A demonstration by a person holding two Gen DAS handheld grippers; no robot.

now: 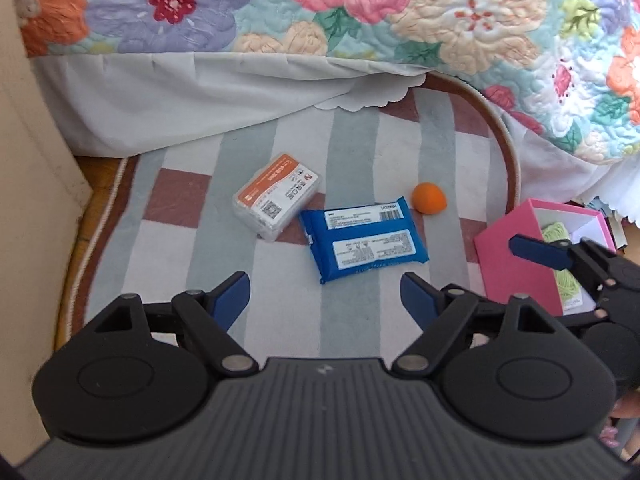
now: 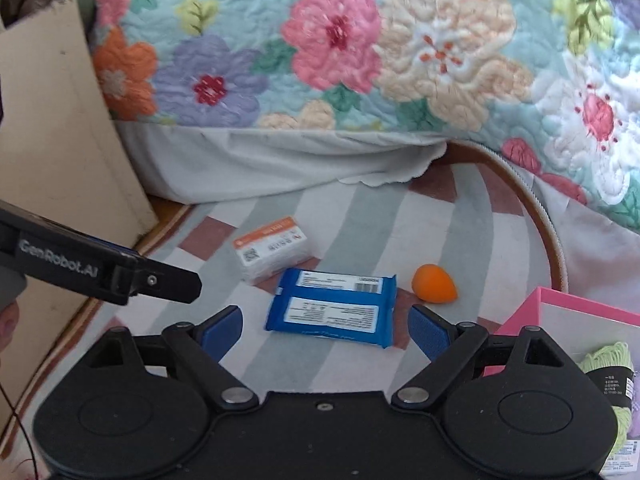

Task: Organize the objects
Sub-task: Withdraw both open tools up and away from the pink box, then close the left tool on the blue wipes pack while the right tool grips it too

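A blue wipes pack (image 1: 364, 240) (image 2: 334, 306) lies label side up on the striped rug (image 1: 168, 264). Left of it sits a clear plastic box with an orange label (image 1: 276, 196) (image 2: 272, 250); to its right rests an orange egg-shaped sponge (image 1: 429, 197) (image 2: 434, 283). My left gripper (image 1: 324, 286) hovers open just short of the pack, nothing between its fingers. My right gripper (image 2: 326, 316) is open above the pack's near edge, also empty. An open pink box (image 1: 516, 256) (image 2: 560, 300) at the right holds green yarn (image 1: 568, 284) (image 2: 608, 364).
A bed with a floral quilt (image 1: 360, 12) and a white skirt (image 1: 200, 92) borders the rug at the back and right. A beige panel (image 1: 32, 200) stands at the left. My left gripper's arm (image 2: 120, 276) crosses the right wrist view's left side.
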